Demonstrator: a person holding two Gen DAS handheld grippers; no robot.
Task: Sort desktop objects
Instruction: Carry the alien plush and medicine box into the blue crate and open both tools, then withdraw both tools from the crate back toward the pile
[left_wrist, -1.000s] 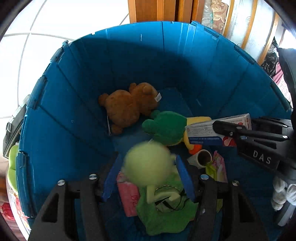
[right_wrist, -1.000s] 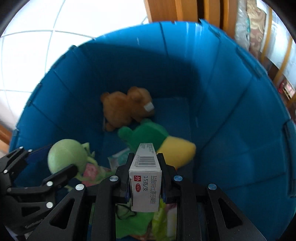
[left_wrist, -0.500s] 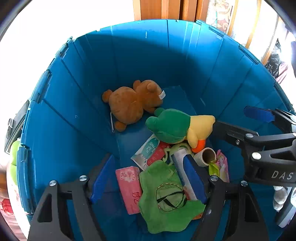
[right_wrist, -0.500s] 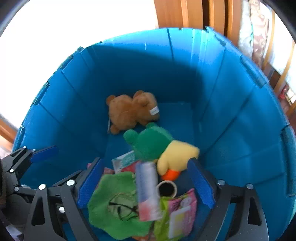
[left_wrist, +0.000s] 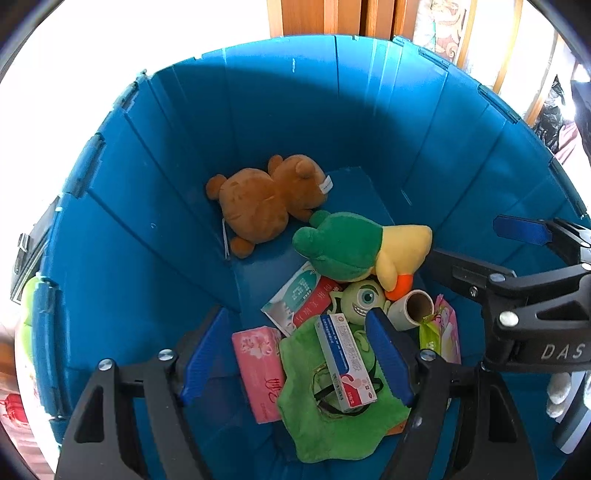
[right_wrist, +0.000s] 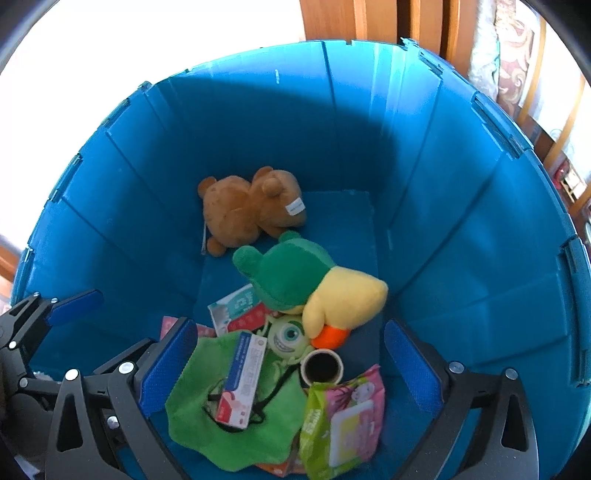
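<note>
A deep blue bin (left_wrist: 295, 122) fills both views. On its floor lie a brown bear (left_wrist: 266, 205), a green and yellow duck plush (left_wrist: 354, 247), and a green one-eyed monster toy (left_wrist: 362, 297) on its green cloth (left_wrist: 332, 417). A white, blue and red medicine box (left_wrist: 345, 363) rests on that cloth. My left gripper (left_wrist: 295, 314) hangs open above the pile, holding nothing. My right gripper (right_wrist: 290, 325) is over the box (right_wrist: 242, 378); its jaws are opening wide, with nothing between them.
Around the pile are a pink tissue pack (left_wrist: 258, 373), a cardboard roll (left_wrist: 413, 308), a green and pink wipes pack (right_wrist: 343, 417) and a flat sachet (left_wrist: 299, 295). The bin walls rise steeply all round. Wooden furniture (left_wrist: 332, 16) stands behind the bin.
The left gripper let go of the green monster toy and the right let go of the medicine box. Both dropped into the bin, and both sets of jaws spread apart.
</note>
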